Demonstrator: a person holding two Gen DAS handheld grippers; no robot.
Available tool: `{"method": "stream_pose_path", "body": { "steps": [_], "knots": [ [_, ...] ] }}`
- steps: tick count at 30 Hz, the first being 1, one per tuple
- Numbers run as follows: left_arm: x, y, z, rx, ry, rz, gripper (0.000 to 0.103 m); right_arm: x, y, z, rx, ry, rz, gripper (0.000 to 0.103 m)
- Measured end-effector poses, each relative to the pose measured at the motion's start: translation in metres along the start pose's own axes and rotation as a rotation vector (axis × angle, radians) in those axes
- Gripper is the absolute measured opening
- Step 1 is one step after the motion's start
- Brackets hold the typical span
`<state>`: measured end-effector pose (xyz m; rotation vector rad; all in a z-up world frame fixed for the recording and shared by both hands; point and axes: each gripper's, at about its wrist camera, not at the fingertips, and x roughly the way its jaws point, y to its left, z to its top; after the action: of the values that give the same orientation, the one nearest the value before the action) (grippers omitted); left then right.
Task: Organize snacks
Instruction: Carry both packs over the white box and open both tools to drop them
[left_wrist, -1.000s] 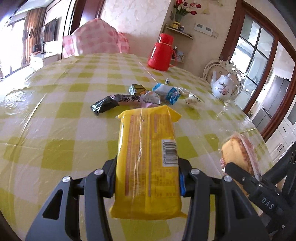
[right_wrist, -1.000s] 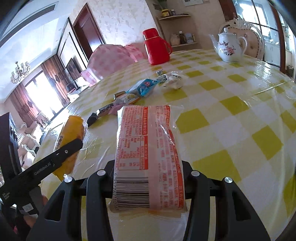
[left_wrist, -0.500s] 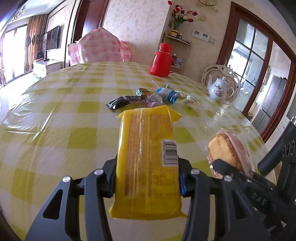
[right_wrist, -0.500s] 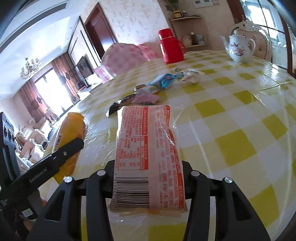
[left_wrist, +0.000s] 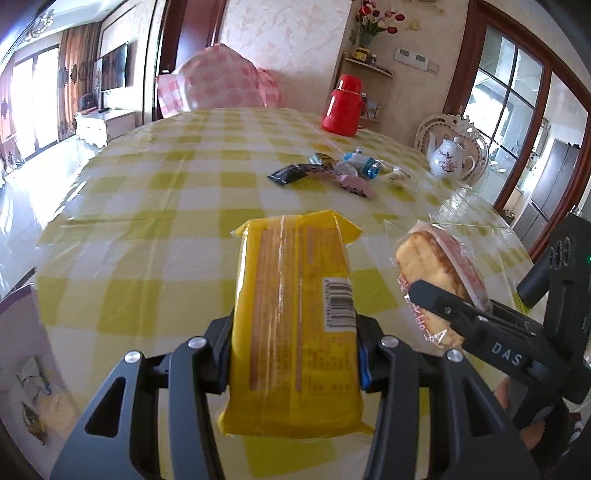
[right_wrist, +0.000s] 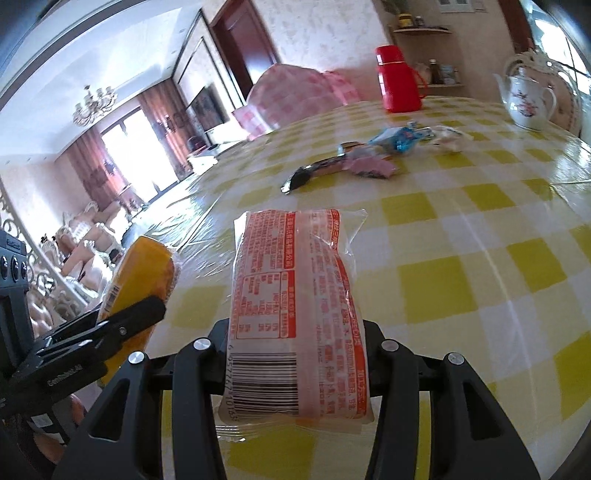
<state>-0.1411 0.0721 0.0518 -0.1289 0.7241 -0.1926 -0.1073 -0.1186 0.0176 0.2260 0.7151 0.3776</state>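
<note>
A yellow snack packet (left_wrist: 295, 325) is pinched lengthwise between the pads of the left gripper (left_wrist: 293, 354) and carried clear of the checked tablecloth (left_wrist: 155, 229). Just beside it, a red-printed clear packet (right_wrist: 295, 317) holding a sponge-like cake is clamped in the same way by the right gripper (right_wrist: 295, 362); both sets of jaws are pressed onto wrappers, not spread. Each packet is also caught in the other camera's view, held side by side above the near part of the table. At the left edge of the left view, a pale box or bag (left_wrist: 26, 369) is partly seen; what it is cannot be told. Farther off, a small heap of loose snacks (left_wrist: 332, 171) is left unsorted mid-table, a black wrapper and a blue one among them. Beyond it, a red thermos (left_wrist: 342, 105) and a flowered teapot (left_wrist: 448, 158) are seen. The job is judged to be in its early part, with two packets in hand and nothing yet seen set in order.
</note>
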Motion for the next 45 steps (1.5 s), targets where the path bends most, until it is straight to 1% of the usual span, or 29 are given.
{"method": "stream_pose_path", "body": {
  "steps": [6,11,14,22,25,28,30,33,35,36,37,38,39,40,41,42,43,45],
  "knots": [
    [-0.022,0.028,-0.009,-0.018,-0.006,0.027,0.048,0.006,0.023,-0.006,-0.037,0.031,0.035,0.046],
    [-0.036,0.054,-0.015,-0.037,-0.015,0.062,0.048,0.012,0.052,-0.013,-0.084,0.064,0.085,0.046],
    [-0.043,0.070,-0.017,-0.052,-0.016,0.080,0.048,0.015,0.079,-0.020,-0.129,0.079,0.140,0.046],
    [-0.058,0.126,-0.022,-0.108,-0.007,0.157,0.048,0.021,0.159,-0.044,-0.295,0.146,0.219,0.046],
    [-0.070,0.146,-0.018,-0.085,0.005,0.225,0.048,0.019,0.188,-0.054,-0.367,0.166,0.248,0.046],
    [-0.082,0.166,-0.018,-0.045,0.031,0.328,0.048,0.023,0.217,-0.065,-0.437,0.192,0.275,0.046],
    [-0.084,0.179,-0.019,-0.029,0.063,0.367,0.048,0.028,0.238,-0.075,-0.487,0.215,0.288,0.046],
    [-0.084,0.201,-0.028,-0.009,0.135,0.422,0.048,0.036,0.263,-0.088,-0.557,0.247,0.300,0.046],
    [-0.082,0.221,-0.034,-0.024,0.184,0.463,0.049,0.042,0.284,-0.101,-0.617,0.274,0.312,0.046],
    [-0.081,0.226,-0.036,-0.028,0.199,0.479,0.050,0.044,0.292,-0.105,-0.635,0.280,0.318,0.046],
    [-0.079,0.236,-0.039,-0.034,0.223,0.514,0.054,0.047,0.301,-0.110,-0.658,0.288,0.335,0.047],
    [-0.078,0.246,-0.041,-0.048,0.238,0.570,0.060,0.048,0.306,-0.114,-0.675,0.295,0.354,0.048],
    [-0.079,0.252,-0.043,-0.057,0.242,0.606,0.079,0.050,0.312,-0.117,-0.688,0.299,0.367,0.054],
    [-0.077,0.260,-0.044,-0.067,0.244,0.678,0.090,0.050,0.314,-0.119,-0.689,0.293,0.367,0.063],
    [-0.077,0.265,-0.045,-0.070,0.245,0.722,0.091,0.049,0.312,-0.119,-0.686,0.281,0.363,0.065],
    [-0.074,0.269,-0.046,-0.072,0.253,0.748,0.091,0.050,0.309,-0.118,-0.683,0.278,0.355,0.068],
    [-0.072,0.273,-0.047,-0.082,0.265,0.753,0.092,0.052,0.305,-0.117,-0.676,0.280,0.345,0.069],
    [-0.067,0.276,-0.049,-0.095,0.274,0.738,0.093,0.054,0.295,-0.115,-0.640,0.287,0.327,0.070]
  ]
}}
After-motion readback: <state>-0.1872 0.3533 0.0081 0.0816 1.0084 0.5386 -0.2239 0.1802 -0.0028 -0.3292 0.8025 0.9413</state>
